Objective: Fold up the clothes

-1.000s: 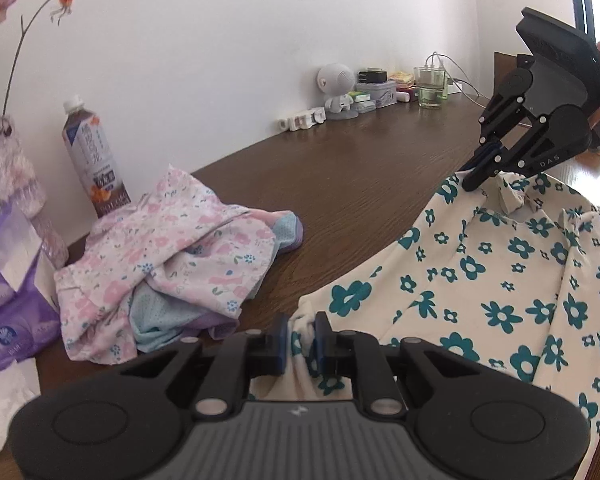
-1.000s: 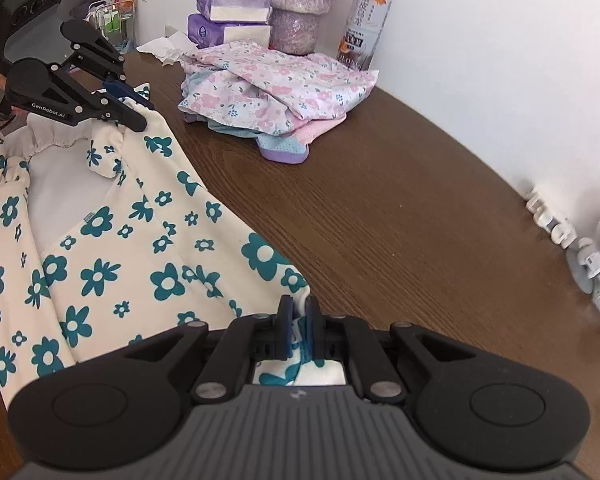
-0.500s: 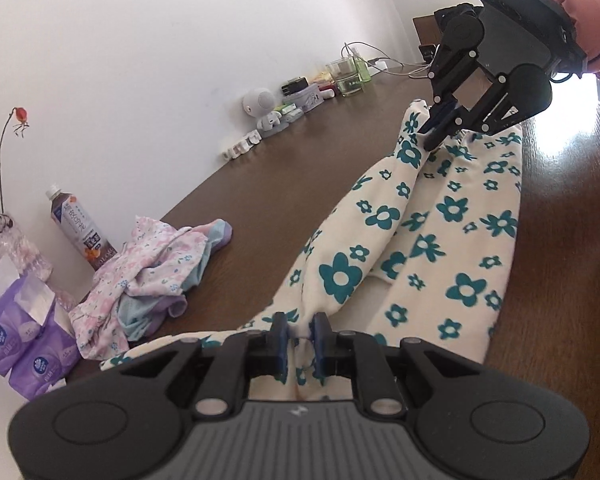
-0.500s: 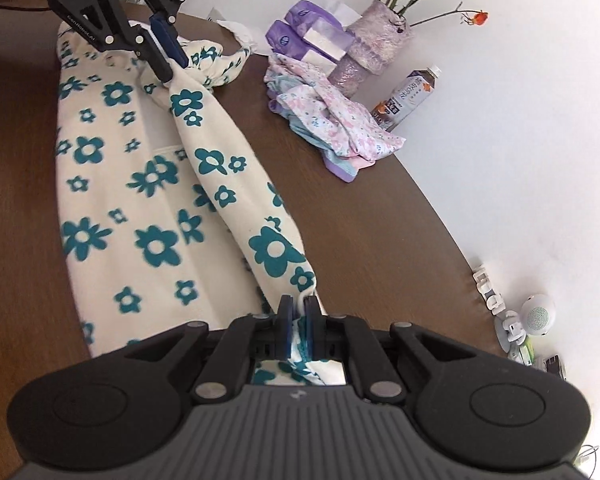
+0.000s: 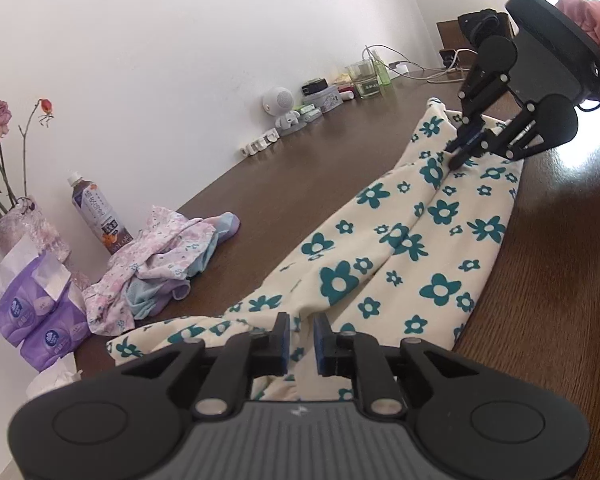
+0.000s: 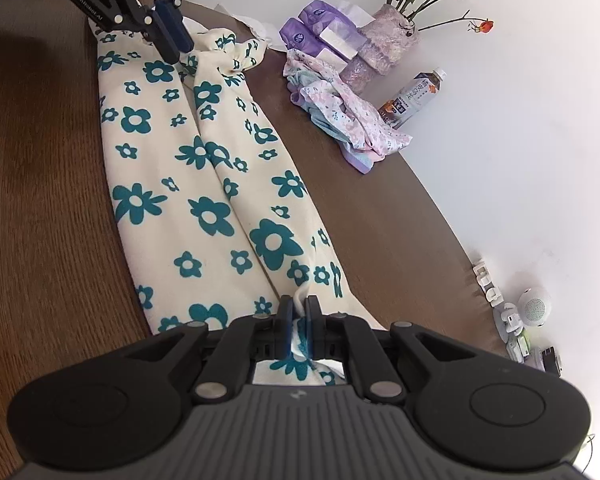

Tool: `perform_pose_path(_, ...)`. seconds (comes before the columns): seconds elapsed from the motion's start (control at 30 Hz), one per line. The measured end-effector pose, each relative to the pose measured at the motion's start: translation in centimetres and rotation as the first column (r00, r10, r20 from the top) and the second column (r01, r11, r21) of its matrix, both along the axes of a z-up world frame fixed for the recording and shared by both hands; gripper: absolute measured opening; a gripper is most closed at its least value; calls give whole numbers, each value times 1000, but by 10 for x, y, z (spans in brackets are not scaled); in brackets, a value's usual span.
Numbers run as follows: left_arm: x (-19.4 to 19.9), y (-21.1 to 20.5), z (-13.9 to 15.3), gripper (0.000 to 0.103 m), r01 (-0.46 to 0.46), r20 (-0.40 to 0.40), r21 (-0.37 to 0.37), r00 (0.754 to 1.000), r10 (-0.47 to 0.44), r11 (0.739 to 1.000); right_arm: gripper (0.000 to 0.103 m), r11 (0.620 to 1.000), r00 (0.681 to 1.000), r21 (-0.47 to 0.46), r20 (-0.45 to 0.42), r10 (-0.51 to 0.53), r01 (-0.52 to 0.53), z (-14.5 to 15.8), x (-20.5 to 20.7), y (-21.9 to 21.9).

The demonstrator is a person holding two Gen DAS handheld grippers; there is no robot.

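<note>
A cream garment with teal flowers (image 5: 400,248) (image 6: 188,184) lies stretched out in a long narrow fold on the brown table (image 5: 560,280). My left gripper (image 5: 300,320) (image 6: 176,46) is at one end. Its jaws are opening, and a fold of the cloth lies loose in the gap between them. At the other end my right gripper (image 6: 298,304) (image 5: 458,160) is shut on a bunched edge of the garment, low over the table. A hand in a pink sleeve (image 5: 592,20) holds the right gripper.
A heap of pink floral clothes (image 5: 156,252) (image 6: 340,104) lies by the wall, beside a drink bottle (image 5: 98,212), purple tissue packs (image 5: 40,320) and a vase of roses (image 6: 388,40). A small white speaker figure (image 5: 280,106) and desk clutter line the wall farther along.
Both grippers carried the garment's edge across and lowered it, so the spread cloth now lies folded lengthwise on the table. The left jaws have parted slightly.
</note>
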State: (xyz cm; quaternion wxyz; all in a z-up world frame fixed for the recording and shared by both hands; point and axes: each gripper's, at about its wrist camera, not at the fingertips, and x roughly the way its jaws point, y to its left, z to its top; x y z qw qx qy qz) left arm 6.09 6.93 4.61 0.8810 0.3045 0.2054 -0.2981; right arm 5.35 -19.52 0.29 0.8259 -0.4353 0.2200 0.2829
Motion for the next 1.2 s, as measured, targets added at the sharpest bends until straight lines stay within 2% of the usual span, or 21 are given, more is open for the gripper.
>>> perform_pose_path(0.07,3,-2,2,30,-12,16,24,1000,12,1000,6,1000,1000,9,2,-8,8,-1,0,0)
perform_pose_path(0.27,18,-24,-9,31,49,20,192,998,-54,980,6,998,999,47,2,-41,41,-3,0,-2)
perform_pose_path(0.3,19,-28,-12,22,65,18,229,997,-71,971,6,998,999,54,2,-46,46,-3,0,-3)
perform_pose_path(0.33,18,-31,-14,6,79,21,271,996,-88,959,6,997,999,60,0,-50,50,-3,0,-3)
perform_pose_path(0.4,11,-35,-14,6,99,39,332,992,-119,938,6,996,998,71,-3,-58,58,-3,-1,-5)
perform_pose_path(0.57,-5,-37,-19,6,83,64,391,991,-117,917,6,994,998,89,-11,-62,63,-4,0,-9)
perform_pose_path(0.63,-8,-38,-23,7,64,74,381,992,-99,923,6,994,998,91,-10,-61,62,-5,0,-10)
perform_pose_path(0.73,-7,-33,-18,22,35,58,314,997,-56,949,7,994,998,91,-10,-60,61,-4,0,-11)
perform_pose_path(0.8,-2,-22,-5,40,4,22,220,1000,-9,976,7,993,998,99,-15,-63,64,-3,0,-13)
perform_pose_path(0.83,3,-14,4,53,-22,4,164,1000,22,986,7,993,998,102,-17,-64,66,-3,0,-14)
perform_pose_path(0.87,9,-6,12,58,-62,-14,102,998,63,993,7,992,998,104,-18,-66,67,-4,0,-14)
perform_pose_path(0.93,23,11,30,59,-152,-57,-24,987,150,988,7,992,997,107,-20,-69,71,-4,0,-14)
perform_pose_path(1.0,45,29,43,68,-280,-112,-132,957,266,951,7,991,997,108,-18,-72,74,-6,-1,-13)
perform_pose_path(1.03,60,38,46,75,-348,-149,-173,934,325,921,7,991,997,110,-17,-74,75,-6,-1,-12)
perform_pose_path(1.1,87,53,45,77,-466,-236,-231,879,415,854,7,990,997,113,-16,-77,79,-6,0,-12)
perform_pose_path(1.2,129,78,35,76,-620,-414,-297,769,487,726,7,989,997,119,-14,-81,82,-7,-1,-13)
